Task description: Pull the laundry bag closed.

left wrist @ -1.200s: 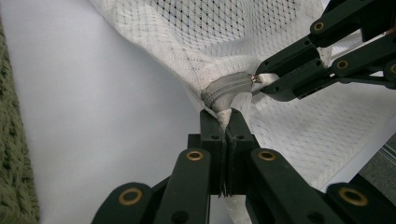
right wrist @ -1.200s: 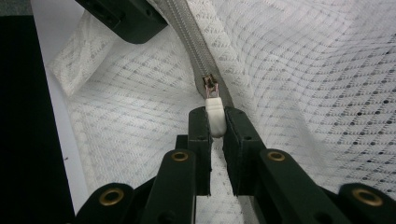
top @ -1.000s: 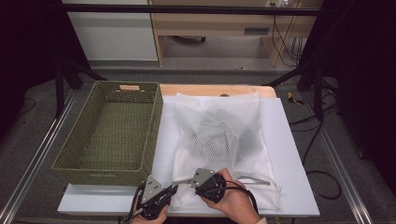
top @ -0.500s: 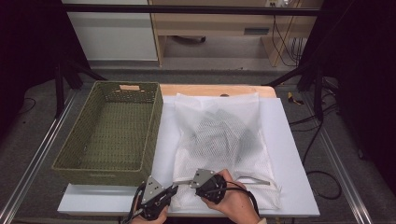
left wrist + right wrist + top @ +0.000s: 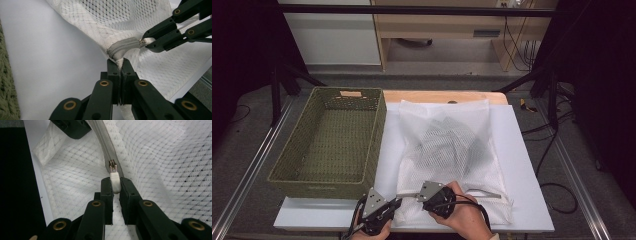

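Note:
A white mesh bag (image 5: pixel 447 145) with dark clothes inside lies on the white table (image 5: pixel 524 170). At its near left corner both grippers meet. My left gripper (image 5: pixel 120 62) is shut on the bag's fabric just below the end of the grey zipper (image 5: pixel 125 46). My right gripper (image 5: pixel 115 182) is shut on the white zipper pull tab (image 5: pixel 115 184), with the metal slider (image 5: pixel 112 166) just beyond its tips. In the high view the left gripper (image 5: pixel 397 201) and right gripper (image 5: pixel 405 194) sit almost tip to tip at the table's front edge.
An empty green woven basket (image 5: pixel 319 182) stands left of the bag, its wall close to the left gripper. A wooden board (image 5: pixel 442 96) edges the table's back. Cables hang at the right, beyond the table.

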Motion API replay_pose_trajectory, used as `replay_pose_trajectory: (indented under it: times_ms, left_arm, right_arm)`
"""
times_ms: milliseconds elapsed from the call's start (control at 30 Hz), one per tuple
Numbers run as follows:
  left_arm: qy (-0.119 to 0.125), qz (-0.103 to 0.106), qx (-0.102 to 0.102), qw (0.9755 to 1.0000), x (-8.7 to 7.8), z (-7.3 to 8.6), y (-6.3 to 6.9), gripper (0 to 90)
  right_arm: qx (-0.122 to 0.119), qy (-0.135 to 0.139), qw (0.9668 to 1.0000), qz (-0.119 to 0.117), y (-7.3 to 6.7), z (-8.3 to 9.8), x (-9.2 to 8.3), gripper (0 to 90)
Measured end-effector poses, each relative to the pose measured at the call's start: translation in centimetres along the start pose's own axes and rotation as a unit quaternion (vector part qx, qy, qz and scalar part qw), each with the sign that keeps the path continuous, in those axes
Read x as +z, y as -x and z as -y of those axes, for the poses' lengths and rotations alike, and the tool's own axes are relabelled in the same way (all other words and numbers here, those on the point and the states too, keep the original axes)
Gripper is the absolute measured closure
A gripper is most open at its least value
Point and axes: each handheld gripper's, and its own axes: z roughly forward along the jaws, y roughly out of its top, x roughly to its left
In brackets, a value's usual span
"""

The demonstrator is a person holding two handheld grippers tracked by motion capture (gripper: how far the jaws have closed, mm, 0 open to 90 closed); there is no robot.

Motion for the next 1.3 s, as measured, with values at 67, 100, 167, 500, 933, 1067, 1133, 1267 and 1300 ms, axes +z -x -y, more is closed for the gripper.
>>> replay_pose_trajectory:
  times_ms: [67, 100, 167, 500, 933, 1067, 1133, 1267, 1300]
  left_arm:
    - [-0.002, -0.001, 0.002, 1.0, 0.0, 0.0, 0.0, 88.6]
    - [-0.002, -0.001, 0.003, 1.0, 0.0, 0.0, 0.0, 88.6]
    - [0.0, 0.0, 0.0, 1.0, -0.1, 0.0, 0.0, 88.6]
    - [-0.002, -0.001, 0.002, 1.0, 0.0, 0.1, 0.0, 88.6]
    - [-0.002, -0.002, 0.0, 1.0, 0.0, 0.1, -0.1, 88.6]
    - [-0.002, 0.0, 0.0, 1.0, 0.0, 0.1, 0.0, 88.6]
    - [-0.002, 0.0, 0.001, 1.0, 0.0, 0.1, 0.0, 88.6]
    - [-0.002, -0.001, 0.001, 1.0, 0.0, 0.1, -0.1, 88.6]
    - [-0.002, -0.002, 0.0, 1.0, -0.1, 0.1, -0.1, 88.6]
  right_arm:
    - [0.003, 0.0, 1.0, -0.001, 0.1, 0.2, -0.1, 81.6]
    - [0.002, -0.002, 1.0, -0.001, 0.1, 0.3, -0.2, 81.6]
    - [0.004, -0.003, 1.0, -0.001, 0.3, 0.5, -0.4, 81.5]
    - [0.004, -0.009, 1.0, 0.001, 0.6, 1.2, -0.8, 81.5]
    - [0.006, -0.012, 0.9999, 0.005, 1.0, 2.2, -1.5, 81.5]
    - [0.01, -0.014, 0.9998, 0.009, 1.2, 2.5, -1.7, 81.5]
    - [0.01, -0.013, 0.9998, 0.008, 1.3, 2.6, -1.8, 81.5]
    - [0.012, -0.014, 0.9998, 0.008, 1.4, 2.8, -1.9, 81.5]
    - [0.012, -0.015, 0.9998, 0.009, 1.4, 2.9, -1.9, 81.5]
